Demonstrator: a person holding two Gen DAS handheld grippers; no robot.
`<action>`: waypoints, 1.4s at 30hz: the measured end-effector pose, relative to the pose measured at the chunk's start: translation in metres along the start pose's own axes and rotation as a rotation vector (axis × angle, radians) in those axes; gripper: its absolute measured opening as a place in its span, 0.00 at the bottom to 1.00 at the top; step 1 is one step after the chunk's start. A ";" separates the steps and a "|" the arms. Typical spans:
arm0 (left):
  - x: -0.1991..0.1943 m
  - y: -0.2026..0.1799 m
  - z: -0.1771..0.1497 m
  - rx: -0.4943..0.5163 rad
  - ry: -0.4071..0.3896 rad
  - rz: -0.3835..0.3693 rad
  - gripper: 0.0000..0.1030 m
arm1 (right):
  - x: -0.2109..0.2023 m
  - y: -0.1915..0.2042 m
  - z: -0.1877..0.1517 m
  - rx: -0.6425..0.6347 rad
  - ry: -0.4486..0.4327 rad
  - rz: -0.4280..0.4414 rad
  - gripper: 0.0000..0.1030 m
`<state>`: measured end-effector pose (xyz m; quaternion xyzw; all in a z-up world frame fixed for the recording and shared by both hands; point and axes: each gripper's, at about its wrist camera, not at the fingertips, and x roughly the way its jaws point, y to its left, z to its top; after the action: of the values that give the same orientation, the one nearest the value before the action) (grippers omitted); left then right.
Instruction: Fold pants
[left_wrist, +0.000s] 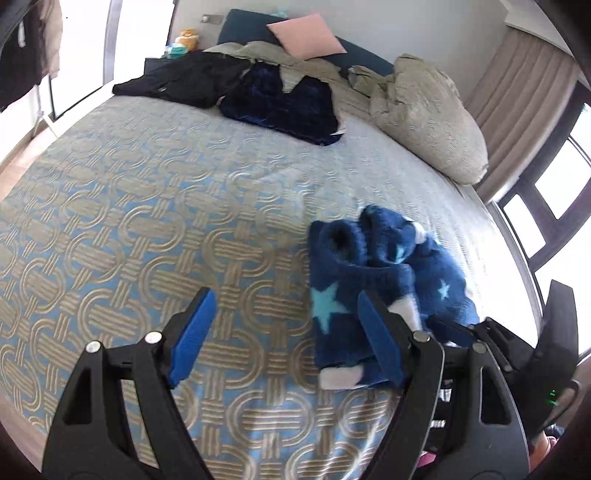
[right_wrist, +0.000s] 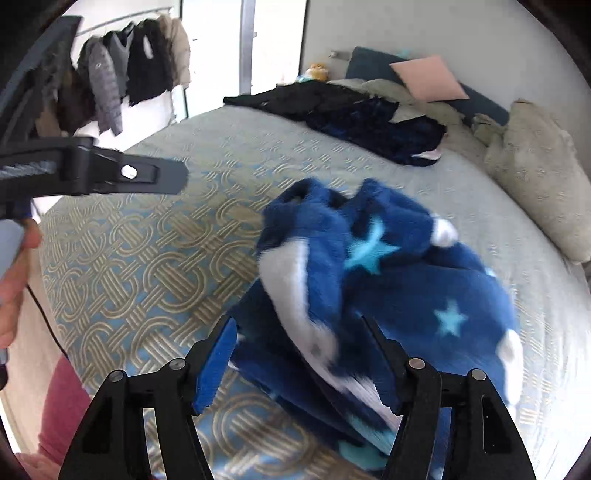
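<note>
The blue fleece pants with light stars (left_wrist: 376, 284) lie bunched on the patterned bedspread (left_wrist: 147, 229). In the right wrist view the pants (right_wrist: 388, 280) fill the middle, blurred. My left gripper (left_wrist: 286, 332) is open and empty, over bare bedspread just left of the pants; its right finger overlaps the pants' left edge. My right gripper (right_wrist: 301, 354) is open, with pants fabric lying between its fingers but not pinched. The right gripper also shows in the left wrist view (left_wrist: 480, 332) at the pants' right edge, and the left gripper in the right wrist view (right_wrist: 110, 170) at the left.
Dark clothes (left_wrist: 280, 103) and a black garment (left_wrist: 184, 79) lie at the far end of the bed. A beige pillow (left_wrist: 432, 118) and pink cushion (left_wrist: 306, 35) sit at the head. A clothes rack with jackets (right_wrist: 129, 70) stands beyond the bed.
</note>
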<state>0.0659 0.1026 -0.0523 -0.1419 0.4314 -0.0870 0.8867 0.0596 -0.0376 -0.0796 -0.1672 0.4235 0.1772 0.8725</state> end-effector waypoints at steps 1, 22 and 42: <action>0.001 -0.007 0.002 0.016 -0.004 -0.012 0.77 | -0.011 -0.009 -0.002 0.030 -0.016 -0.018 0.67; 0.111 -0.090 -0.030 0.243 0.242 -0.005 0.75 | -0.004 -0.117 -0.087 0.437 0.107 0.017 0.66; 0.092 -0.081 -0.045 0.231 0.177 0.000 0.75 | 0.132 -0.123 0.089 0.237 0.290 0.065 0.29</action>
<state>0.0844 -0.0073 -0.1203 -0.0307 0.4951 -0.1484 0.8555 0.2523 -0.0842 -0.1153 -0.0732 0.5678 0.1279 0.8099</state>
